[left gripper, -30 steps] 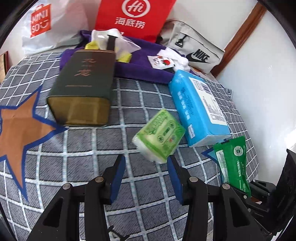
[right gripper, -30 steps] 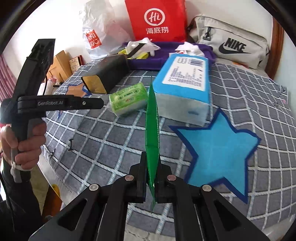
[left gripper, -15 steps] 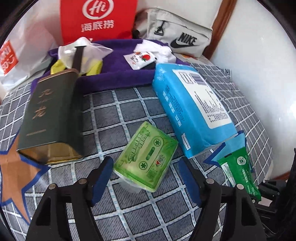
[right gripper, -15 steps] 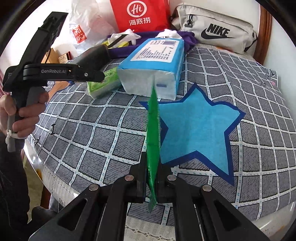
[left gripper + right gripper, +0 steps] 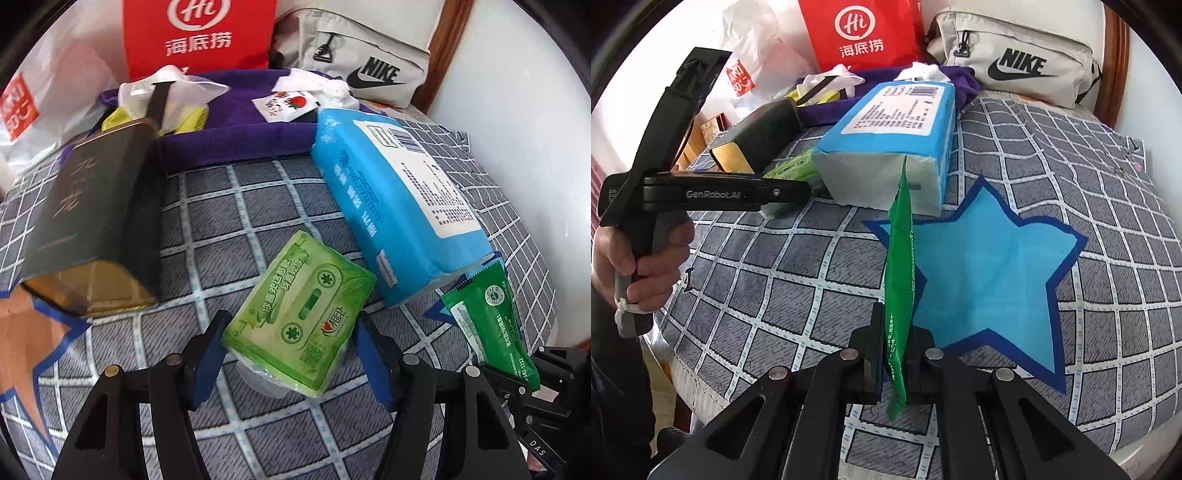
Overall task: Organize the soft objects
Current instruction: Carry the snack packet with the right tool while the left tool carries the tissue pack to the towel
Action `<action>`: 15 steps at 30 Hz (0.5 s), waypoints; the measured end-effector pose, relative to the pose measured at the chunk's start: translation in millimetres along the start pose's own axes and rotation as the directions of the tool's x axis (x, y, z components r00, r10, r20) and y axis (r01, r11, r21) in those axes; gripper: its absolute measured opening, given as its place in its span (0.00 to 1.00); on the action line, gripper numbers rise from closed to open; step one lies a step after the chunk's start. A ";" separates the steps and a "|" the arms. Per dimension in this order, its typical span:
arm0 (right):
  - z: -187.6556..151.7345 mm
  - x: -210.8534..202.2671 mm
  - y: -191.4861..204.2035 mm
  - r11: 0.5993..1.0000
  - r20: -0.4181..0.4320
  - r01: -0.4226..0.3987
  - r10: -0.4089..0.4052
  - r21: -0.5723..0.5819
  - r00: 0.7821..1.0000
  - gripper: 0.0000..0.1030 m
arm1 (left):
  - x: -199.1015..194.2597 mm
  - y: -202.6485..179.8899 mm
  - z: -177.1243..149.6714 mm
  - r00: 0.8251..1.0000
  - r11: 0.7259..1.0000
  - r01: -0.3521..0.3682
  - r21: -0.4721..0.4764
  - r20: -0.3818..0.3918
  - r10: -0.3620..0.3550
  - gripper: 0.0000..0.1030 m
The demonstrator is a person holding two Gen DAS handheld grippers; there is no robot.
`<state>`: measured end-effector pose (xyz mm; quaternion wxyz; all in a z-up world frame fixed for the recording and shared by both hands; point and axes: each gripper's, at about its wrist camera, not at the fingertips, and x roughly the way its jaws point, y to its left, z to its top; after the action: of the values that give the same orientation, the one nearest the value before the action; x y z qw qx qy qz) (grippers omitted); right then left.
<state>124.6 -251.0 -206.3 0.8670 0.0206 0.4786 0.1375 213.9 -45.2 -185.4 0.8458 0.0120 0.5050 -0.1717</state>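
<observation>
The left tongs (image 5: pixel 291 354) are spread wide, blue pads flanking the green tissue pack (image 5: pixel 301 319) that lies on the checked bedspread (image 5: pixel 236 221); neither pad looks to be touching the wrap yet. Over on the right, the right tongs (image 5: pixel 894 354) are pinched tight on the thin green sachet (image 5: pixel 899 280), held edge-on above the blue star patch (image 5: pixel 990 266).

The step in hand looks like the pick-up of that green pack. It sits skewed between the pads, so squaring the tongs to its long sides before squeezing should give a flatter bite. It is soft and film-wrapped, so a slow, moderate squeeze low on the body is the safer bet; a hard one could make it bulge and slide out. The big blue tissue pack (image 5: pixel 395 221) lies just beside it, nearly touching at one corner, so the lift wants to go straight up so as not to drag the neighbour.

Now the containers. The dark green tin (image 5: pixel 92 229) lies on its side, gold end facing out; nothing of its contents shows. At the back stand a red paper bag (image 5: pixel 199 37) and a white plastic bag (image 5: pixel 48 85), interiors hidden. The grey Nike pouch (image 5: pixel 354 62) appears zipped. A purple cloth (image 5: pixel 236 129) carries small wrapped items, too jumbled to name.
</observation>
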 end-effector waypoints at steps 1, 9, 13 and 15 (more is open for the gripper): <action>-0.1 -0.8 1.4 1.000 0.001 -0.005 0.005 -0.005 1.000 0.06 | -2.3 2.8 -2.1 1.000 1.000 -0.003 -0.010 0.002 0.003 0.63; 0.6 -8.6 16.0 0.999 0.016 -0.012 0.013 -0.046 1.000 0.06 | -30.5 33.6 -29.0 0.999 0.991 -0.033 -0.126 0.015 0.035 0.63; 2.7 -15.7 24.1 0.998 0.033 -0.013 0.015 -0.061 0.999 0.06 | -43.3 47.4 -41.0 0.999 0.983 -0.043 -0.181 0.018 0.047 0.63; 3.7 -20.0 27.7 0.998 0.040 -0.018 0.020 -0.065 0.999 0.06 | -50.0 54.1 -47.8 0.998 0.977 -0.047 -0.207 0.023 0.053 0.63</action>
<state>111.5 -229.2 -183.2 0.8754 0.0000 0.4560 0.1606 168.1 28.9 -174.2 0.8536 -0.0653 0.5075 -0.0973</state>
